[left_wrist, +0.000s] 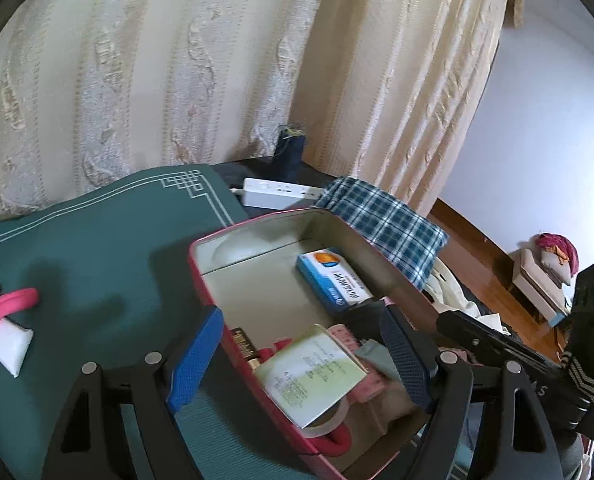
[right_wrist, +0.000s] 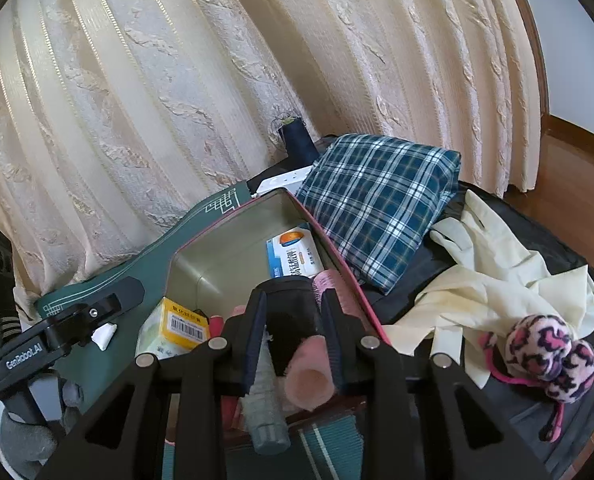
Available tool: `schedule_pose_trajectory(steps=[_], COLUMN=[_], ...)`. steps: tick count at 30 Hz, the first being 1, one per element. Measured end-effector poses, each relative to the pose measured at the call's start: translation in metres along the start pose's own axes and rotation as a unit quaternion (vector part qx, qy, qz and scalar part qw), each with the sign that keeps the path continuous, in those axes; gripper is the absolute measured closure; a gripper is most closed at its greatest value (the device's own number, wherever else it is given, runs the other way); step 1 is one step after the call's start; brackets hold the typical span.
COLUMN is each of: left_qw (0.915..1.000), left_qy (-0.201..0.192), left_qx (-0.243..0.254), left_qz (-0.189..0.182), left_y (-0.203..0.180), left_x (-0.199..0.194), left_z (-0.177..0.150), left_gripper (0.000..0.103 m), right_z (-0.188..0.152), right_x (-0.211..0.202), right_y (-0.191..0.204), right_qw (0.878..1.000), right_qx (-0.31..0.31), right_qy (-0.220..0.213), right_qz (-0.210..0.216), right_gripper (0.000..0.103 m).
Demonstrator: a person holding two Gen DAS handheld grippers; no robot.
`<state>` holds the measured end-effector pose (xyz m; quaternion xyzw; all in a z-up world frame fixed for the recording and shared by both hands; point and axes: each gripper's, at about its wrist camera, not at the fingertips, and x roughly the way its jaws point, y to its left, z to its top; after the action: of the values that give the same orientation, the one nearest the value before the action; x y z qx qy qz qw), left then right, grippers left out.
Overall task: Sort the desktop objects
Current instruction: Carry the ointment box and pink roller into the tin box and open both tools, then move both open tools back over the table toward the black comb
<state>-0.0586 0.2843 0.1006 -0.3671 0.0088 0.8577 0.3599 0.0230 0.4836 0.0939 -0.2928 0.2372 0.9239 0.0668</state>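
Here my left tongs (left_wrist: 301, 364) gape wide across the tin's (left_wrist: 205, 292) near wall, gripping nothing. My right tongs (right_wrist: 293, 340) pinch a black pouch (right_wrist: 289, 316) above the tin, beside a pink roller (right_wrist: 309, 376).

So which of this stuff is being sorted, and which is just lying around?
Job:
tin
blue box
yellow box
pink roller
right tongs
left tongs

Lying about:
curtain
plaid cloth
gloves
power strip
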Motion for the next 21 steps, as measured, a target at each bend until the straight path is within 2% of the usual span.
schedule_pose_trajectory(steps=[7,15,21], left_qw=[0.9998,0.998,0.9936], left_qy=[0.003,-0.009,-0.016], left_qx=[-0.011,-0.036,-0.07], left_qz=[0.015,0.051,0.088], left_y=[0.018,0.059,0.103], left_x=[-0.004,-0.025,-0.045], left_z=[-0.005,-0.013,-0.023], left_gripper=[0.02,0.02,0.02], right_z=[0.001,-0.004,-0.013], right_x=[-0.005,-0.006,-0.001], right_y=[0.017,0.054,0.091], right_qw=[1.0,0.999,0.996], right_qx=[-0.01,-0.035,-0.07], right_qy=[-0.008,-0.008,-0.005], right_qz=[0.009,0.04,0.062], right_gripper=[0.071,0.053,0.046])
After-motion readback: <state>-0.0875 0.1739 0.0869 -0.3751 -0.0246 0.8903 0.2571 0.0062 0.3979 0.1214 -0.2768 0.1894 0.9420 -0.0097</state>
